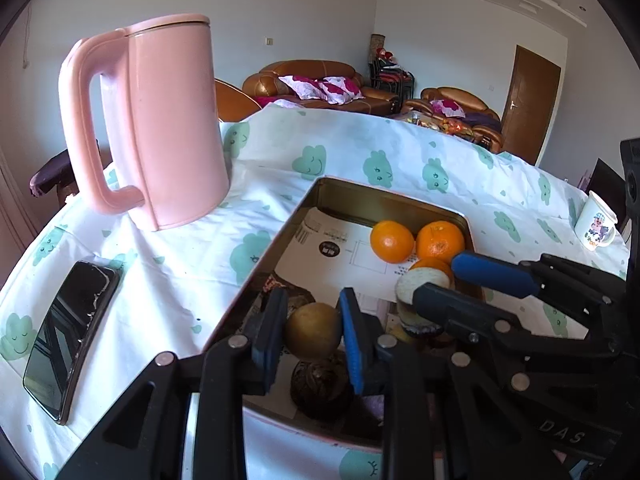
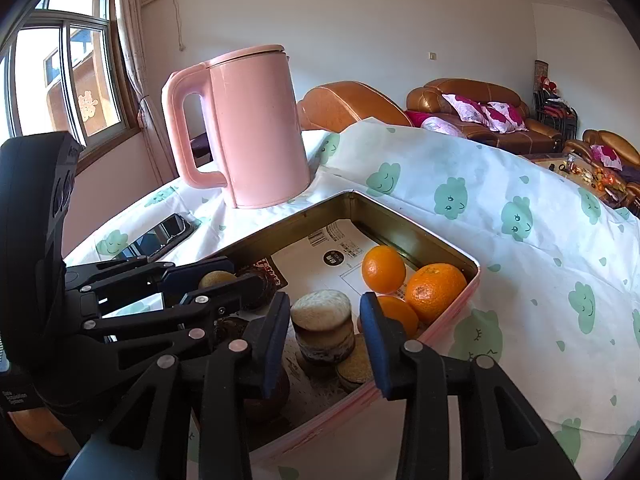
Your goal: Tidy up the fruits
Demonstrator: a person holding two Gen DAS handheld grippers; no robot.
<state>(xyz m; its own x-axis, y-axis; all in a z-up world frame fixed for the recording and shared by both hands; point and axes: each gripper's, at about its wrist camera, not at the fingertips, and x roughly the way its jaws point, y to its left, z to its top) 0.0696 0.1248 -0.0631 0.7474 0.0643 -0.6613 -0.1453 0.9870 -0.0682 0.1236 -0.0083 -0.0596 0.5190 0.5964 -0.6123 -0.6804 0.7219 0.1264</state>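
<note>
Black "DAS" claw (image 1: 434,280) lettering (partial)

Pink kettle (image 1: 160,120), orange oranges (image 1: 392,241), white cloth (image 1: 360,152) patterned with green clouds.

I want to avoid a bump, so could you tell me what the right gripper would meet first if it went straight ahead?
Probably the pale round stacked cakes, sitting between the right gripper's open fingers in the rectangular metal tin; depth is uncertain.
</note>
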